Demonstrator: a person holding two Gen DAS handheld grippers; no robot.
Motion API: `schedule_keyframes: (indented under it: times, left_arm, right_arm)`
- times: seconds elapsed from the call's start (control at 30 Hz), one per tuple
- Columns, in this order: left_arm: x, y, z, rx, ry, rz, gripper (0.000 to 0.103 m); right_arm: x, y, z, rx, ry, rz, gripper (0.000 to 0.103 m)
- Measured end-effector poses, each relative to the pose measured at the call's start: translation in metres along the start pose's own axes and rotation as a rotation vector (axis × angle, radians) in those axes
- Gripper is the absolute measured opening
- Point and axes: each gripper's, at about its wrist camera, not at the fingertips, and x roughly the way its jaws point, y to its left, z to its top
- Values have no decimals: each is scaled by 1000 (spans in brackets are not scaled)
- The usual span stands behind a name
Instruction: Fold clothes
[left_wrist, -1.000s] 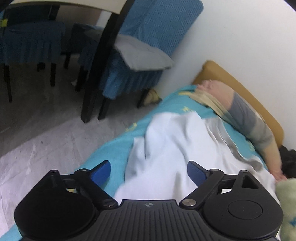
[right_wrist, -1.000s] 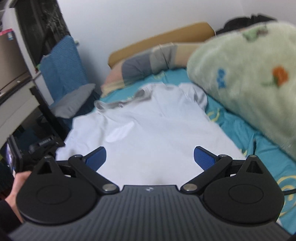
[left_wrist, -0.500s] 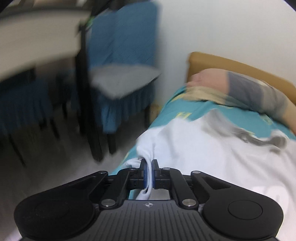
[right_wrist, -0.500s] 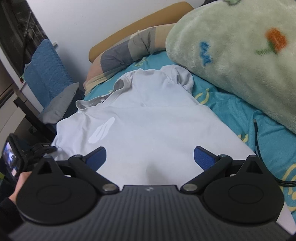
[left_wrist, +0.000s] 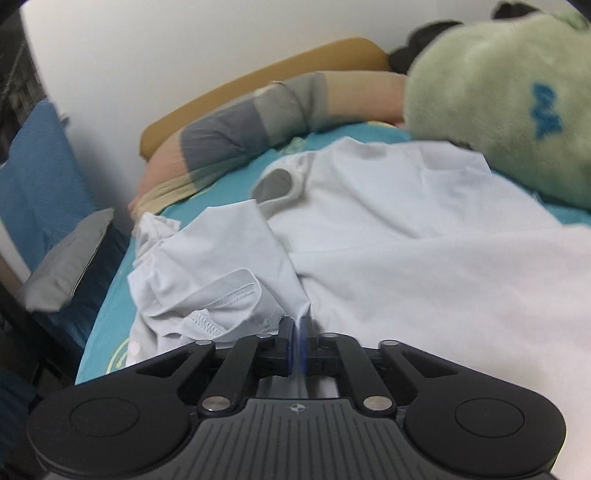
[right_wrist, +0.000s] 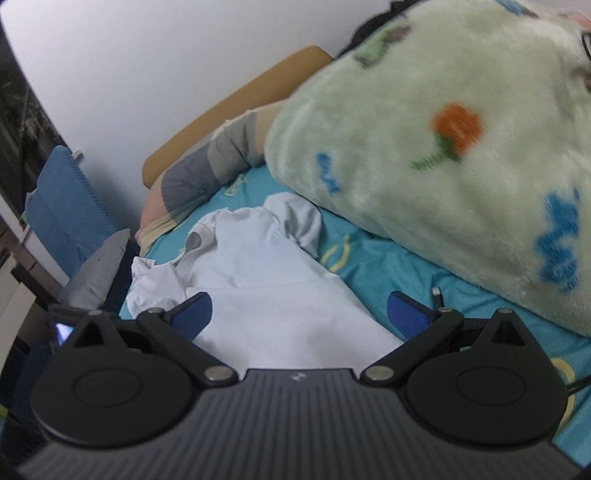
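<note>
A white T-shirt (left_wrist: 406, 243) lies spread on a turquoise bedsheet (left_wrist: 229, 181). My left gripper (left_wrist: 295, 326) is shut on the shirt's left side edge, and the left sleeve (left_wrist: 207, 273) lies bunched and folded inward over the body. The grey-lined collar (left_wrist: 277, 184) points toward the headboard. In the right wrist view the same shirt (right_wrist: 266, 288) lies below my right gripper (right_wrist: 299, 314), which is open and empty above the shirt's lower part. The right sleeve (right_wrist: 303, 221) lies crumpled near the blanket.
A fluffy green blanket (right_wrist: 443, 147) is heaped along the right side of the bed. A striped pillow (left_wrist: 251, 122) lies against the tan headboard (left_wrist: 258, 77). A blue chair with a grey cushion (left_wrist: 62, 266) stands left of the bed. A cable (right_wrist: 437, 295) lies on the sheet.
My left gripper closed on the shirt's left edge and carried it inward over the body, bunching the sleeve. My right gripper stayed open and moved lower and closer to the blanket.
</note>
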Motion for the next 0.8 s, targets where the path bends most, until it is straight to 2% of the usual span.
schedule_keyframes:
  times: [0.03, 0.07, 0.1, 0.2, 0.27, 0.37, 0.4, 0.47, 0.5, 0.6, 0.67, 0.73, 0.77, 0.8]
  left_arm:
    - [-8, 9, -2, -41, -4, -18, 32]
    - [-18, 19, -4, -83, -14, -38, 46]
    - [-27, 29, -7, -139, -28, -60, 56]
    - [-53, 60, -11, -330, -79, -132, 70]
    - [-65, 82, -14, -458, -106, -163, 76]
    - [-51, 111, -15, -630, -80, -157, 74]
    - [-42, 120, -15, -681, -59, -155, 67]
    - [-20, 131, -16, -765, -22, -172, 59]
    - [-9, 134, -15, -798, -8, -177, 59]
    - [14, 139, -15, -878, 16, -183, 59]
    - [27, 138, -13, -905, 29, -190, 59]
    - [35, 135, -13, -903, 36, -166, 58]
    - [38, 134, -12, -896, 38, -147, 50]
    - [42, 135, -11, -893, 43, -133, 36]
  right_arm:
    - [0, -2, 0, 14, 4, 1, 103]
    - [0, -3, 1, 27, 7, 4, 103]
    - [1, -4, 1, 35, 10, 7, 103]
    - [4, -3, 0, 50, 23, 13, 103]
    - [7, -3, -1, 59, 33, 16, 103]
    - [12, -3, -4, 67, 54, 16, 103]
    - [14, -3, -5, 68, 60, 14, 103]
    - [18, -3, -8, 64, 70, 5, 103]
    - [20, -3, -9, 63, 74, -1, 103]
    - [27, -5, -12, 67, 96, -13, 103]
    - [31, -6, -14, 75, 106, -22, 103]
    - [35, -7, -16, 78, 112, -26, 103]
    - [37, -6, -16, 79, 115, -29, 103]
    - [39, -5, -17, 70, 115, -32, 103]
